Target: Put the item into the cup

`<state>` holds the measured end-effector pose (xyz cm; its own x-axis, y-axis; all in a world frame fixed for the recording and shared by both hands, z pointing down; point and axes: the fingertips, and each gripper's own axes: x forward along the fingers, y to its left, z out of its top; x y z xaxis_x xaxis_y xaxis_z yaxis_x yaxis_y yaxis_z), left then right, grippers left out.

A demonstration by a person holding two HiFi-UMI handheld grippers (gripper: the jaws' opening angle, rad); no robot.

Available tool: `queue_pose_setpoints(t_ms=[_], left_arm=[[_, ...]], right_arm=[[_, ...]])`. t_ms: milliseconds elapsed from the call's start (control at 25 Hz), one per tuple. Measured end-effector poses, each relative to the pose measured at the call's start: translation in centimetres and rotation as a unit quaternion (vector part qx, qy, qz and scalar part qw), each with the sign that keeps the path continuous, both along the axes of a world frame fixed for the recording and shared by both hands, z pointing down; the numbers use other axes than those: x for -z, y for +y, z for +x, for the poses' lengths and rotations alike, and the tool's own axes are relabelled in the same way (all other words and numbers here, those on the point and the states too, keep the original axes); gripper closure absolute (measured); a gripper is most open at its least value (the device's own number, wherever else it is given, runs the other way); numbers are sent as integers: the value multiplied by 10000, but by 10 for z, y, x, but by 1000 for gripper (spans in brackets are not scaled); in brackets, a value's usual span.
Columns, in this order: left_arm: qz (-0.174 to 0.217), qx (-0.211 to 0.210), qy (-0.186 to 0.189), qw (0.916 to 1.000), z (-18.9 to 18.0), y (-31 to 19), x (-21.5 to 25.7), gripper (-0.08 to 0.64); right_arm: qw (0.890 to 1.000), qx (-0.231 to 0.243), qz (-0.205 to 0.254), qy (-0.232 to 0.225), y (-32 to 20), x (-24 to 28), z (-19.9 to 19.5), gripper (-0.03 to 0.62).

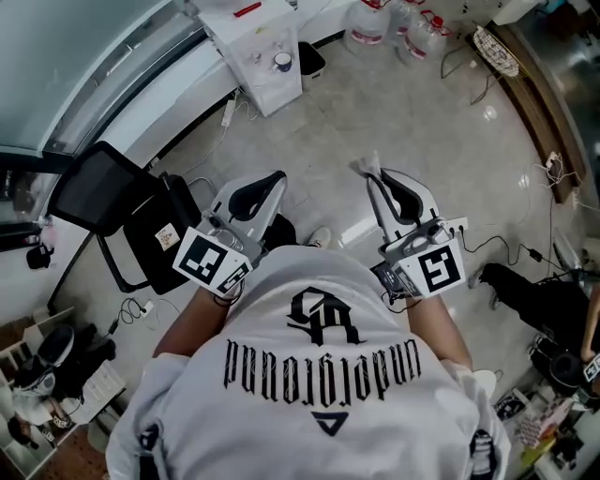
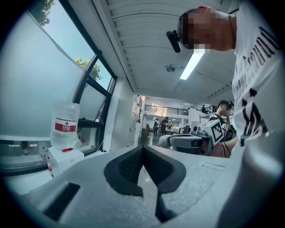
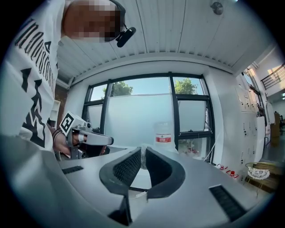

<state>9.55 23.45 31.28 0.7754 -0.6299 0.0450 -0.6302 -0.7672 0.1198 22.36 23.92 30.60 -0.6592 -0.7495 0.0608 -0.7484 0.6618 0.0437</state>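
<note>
No cup and no item to put in it shows in any view. I hold both grippers out in front of my chest, above the floor. In the head view my left gripper point(image 1: 275, 175) points forward, jaws together and empty. My right gripper point(image 1: 368, 167) is level with it, a hand's width to the right. In the left gripper view the dark pads point(image 2: 129, 167) of the left gripper point(image 2: 142, 148) meet at the tip, and the right gripper point(image 2: 191, 140) shows beside it. The right gripper point(image 3: 143, 152) has its pads closed on nothing, with the left gripper point(image 3: 89, 139) at its left.
A white water dispenser point(image 1: 262, 56) stands ahead by the window wall, its bottle point(image 2: 66, 124) on top. Spare water jugs point(image 1: 375, 21) sit further right. A black chair point(image 1: 122, 211) is at my left. Cables and a power strip point(image 1: 457, 226) lie on the floor at right.
</note>
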Motion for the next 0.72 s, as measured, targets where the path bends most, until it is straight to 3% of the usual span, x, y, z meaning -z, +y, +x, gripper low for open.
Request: queue_pose_setpoints(t_ms=[720], left_arm=[[-62,-48,153,9999,-14,-99,-10,545]], right_arm=[[9999,121,-73,68,-81,-5,-26,551]])
